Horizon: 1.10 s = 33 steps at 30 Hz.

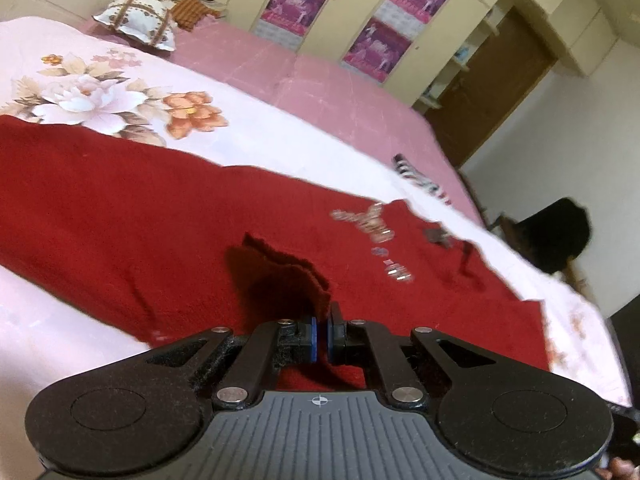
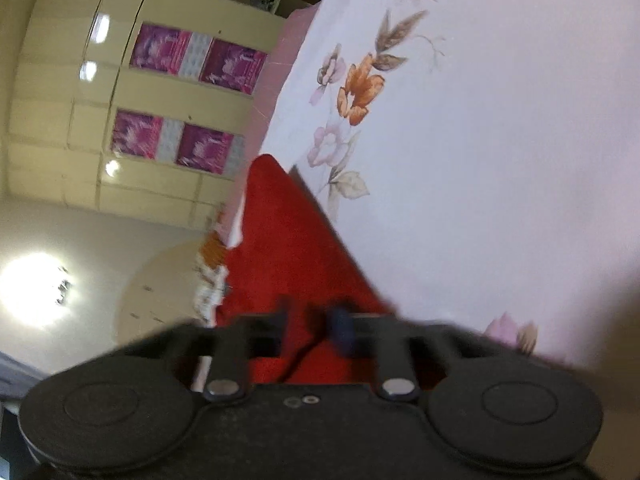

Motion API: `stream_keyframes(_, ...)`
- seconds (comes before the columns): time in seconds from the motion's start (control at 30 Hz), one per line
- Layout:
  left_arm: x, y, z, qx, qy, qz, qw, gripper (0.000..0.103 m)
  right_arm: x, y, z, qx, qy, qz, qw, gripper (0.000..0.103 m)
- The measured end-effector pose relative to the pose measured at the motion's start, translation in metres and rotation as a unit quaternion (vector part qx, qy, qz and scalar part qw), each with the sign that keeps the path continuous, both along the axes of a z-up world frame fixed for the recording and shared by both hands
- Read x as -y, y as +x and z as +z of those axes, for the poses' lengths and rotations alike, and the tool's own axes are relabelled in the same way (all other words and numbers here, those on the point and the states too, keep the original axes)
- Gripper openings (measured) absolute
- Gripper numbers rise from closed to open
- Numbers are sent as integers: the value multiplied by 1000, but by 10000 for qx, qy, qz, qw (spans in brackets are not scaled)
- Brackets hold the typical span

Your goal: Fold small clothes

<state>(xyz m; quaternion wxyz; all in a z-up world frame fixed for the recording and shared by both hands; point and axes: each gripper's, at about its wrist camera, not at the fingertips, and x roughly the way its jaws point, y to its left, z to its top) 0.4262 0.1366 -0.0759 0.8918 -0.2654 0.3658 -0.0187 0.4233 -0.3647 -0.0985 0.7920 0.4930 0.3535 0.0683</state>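
A red knitted garment (image 1: 140,216) lies spread on the bed, with silver decoration (image 1: 368,224) near its neckline. My left gripper (image 1: 322,336) is shut on a raised fold of the red cloth (image 1: 280,276), lifted a little off the rest. In the blurred right wrist view, the same red garment (image 2: 280,248) runs as a narrow strip away from my right gripper (image 2: 312,328). That gripper's fingers sit over the cloth's near end and appear shut on it, though the blur hides the pads.
The bed carries a pale floral sheet (image 1: 100,96) over a pink one (image 1: 300,76). Pillows (image 1: 140,20) lie at the head. A striped item (image 1: 420,178) rests near the far edge. A wardrobe (image 1: 360,12), a brown door (image 1: 492,88) and a black chair (image 1: 560,232) stand beyond the bed.
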Motion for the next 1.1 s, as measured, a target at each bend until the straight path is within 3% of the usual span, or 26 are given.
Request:
stream_keyframes(0.07, 8, 3, 0, 2, 161, -59, 9999, 4, 9, -8, 3, 307, 240, -259, 9989, 5)
stream_keyframes(0.13, 11, 5, -6, -136, 181, -24, 9997, 4, 13, -3, -2, 73, 165, -275, 9995, 5)
stream_keyframes(0.2, 11, 4, -11, -180, 181, 12, 9997, 4, 10, 4, -2, -102, 49, 71, 9999, 9)
stream_keyframes(0.23, 10, 3, -13, -175, 167, 17, 9997, 4, 11, 4, 6, 9, -48, 227, 9997, 20)
stream_keyframes(0.37, 8, 2, -18, -123, 113, 36, 9999, 4, 4, 7, 51, 808, -1199, 539, 9880, 34)
stream_keyframes(0.53, 9, 1, -20, -75, 138, 68, 9999, 4, -5, 68, 42, 679, -1786, 761, 9786, 36)
stream_keyframes(0.63, 9, 0, -19, -12, 125, 93, 9999, 4, -14, 89, 27, 525, -1803, 1035, 9767, 33)
stream_keyframes(0.7, 9, -10, -13, 304, 217, 241, 9990, 4, -19, 88, 26, 580, -1949, 1179, 9720, 11)
stream_keyframes(0.73, 9, -14, -11, 418, 254, 323, 9983, 4, -18, 85, 27, 563, -2079, 1137, 9699, 8)
stream_keyframes(0.87, 14, -13, -24, 162, 475, 367, 9981, 4, -22, 81, 26, 610, -2297, 1104, 9650, 7)
stream_keyframes(1.0, 11, -14, -14, 135, 609, 342, 9975, 5, -15, 88, 27, 556, -2362, 1135, 9635, 8)
stream_keyframes(1.07, 10, -25, -1, 256, 1151, 717, 9904, 6, -18, 80, 40, 724, -2752, 1045, 9529, 27)
stream_keyframes(1.1, 13, -30, 7, 378, 1618, 930, 9817, 9, -22, 75, 47, 912, -2966, 1089, 9444, 27)
